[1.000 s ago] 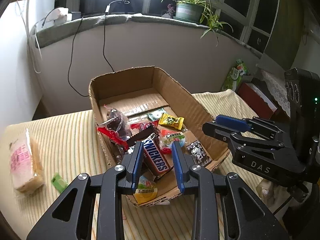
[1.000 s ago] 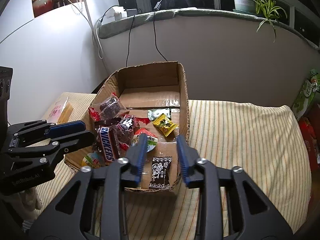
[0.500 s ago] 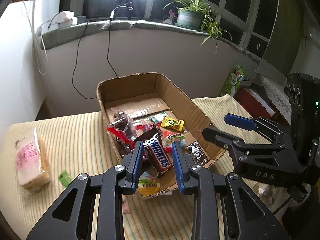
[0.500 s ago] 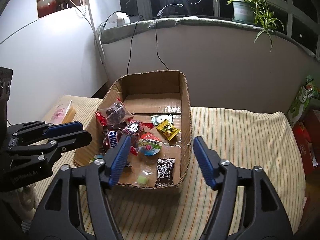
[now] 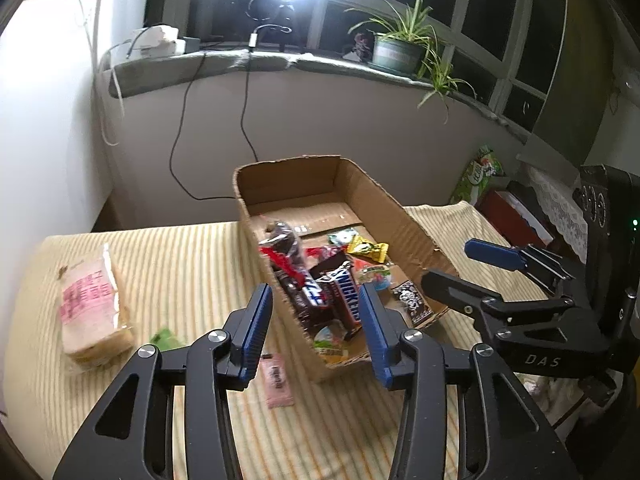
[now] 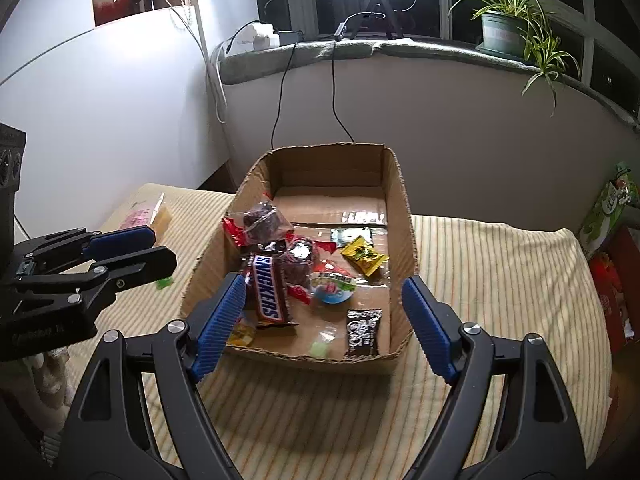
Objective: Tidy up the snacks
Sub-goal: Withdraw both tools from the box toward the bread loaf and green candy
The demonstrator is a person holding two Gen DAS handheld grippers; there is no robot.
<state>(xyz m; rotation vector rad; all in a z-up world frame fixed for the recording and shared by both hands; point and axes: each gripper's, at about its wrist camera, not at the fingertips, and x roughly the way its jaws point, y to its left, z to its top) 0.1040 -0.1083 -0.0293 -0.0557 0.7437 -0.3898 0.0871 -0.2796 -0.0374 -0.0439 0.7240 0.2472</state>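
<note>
While most of the snacks already lay in the cardboard box (image 6: 404, 216), the ones left out sat on the striped cloth (image 5: 192, 264) to the left of it: a pink sachet (image 5: 278, 380), a small green candy (image 5: 164, 336) and a large wafer pack (image 5: 94, 304). The left gripper (image 5: 316, 328) hung closest, its fingers spread and empty; the sachet lay just below and left of them, its long axis running roughly along the fingers. The right gripper (image 6: 322, 316) hovered at the box's near wall, well apart from those items, its fingers spread wide and holding nothing. So the left hand looked the likelier one for the next pick. Compared with a second earlier, both pairs of fingers had opened from a nearly closed stance, and both cameras had pulled back from the box.
</note>
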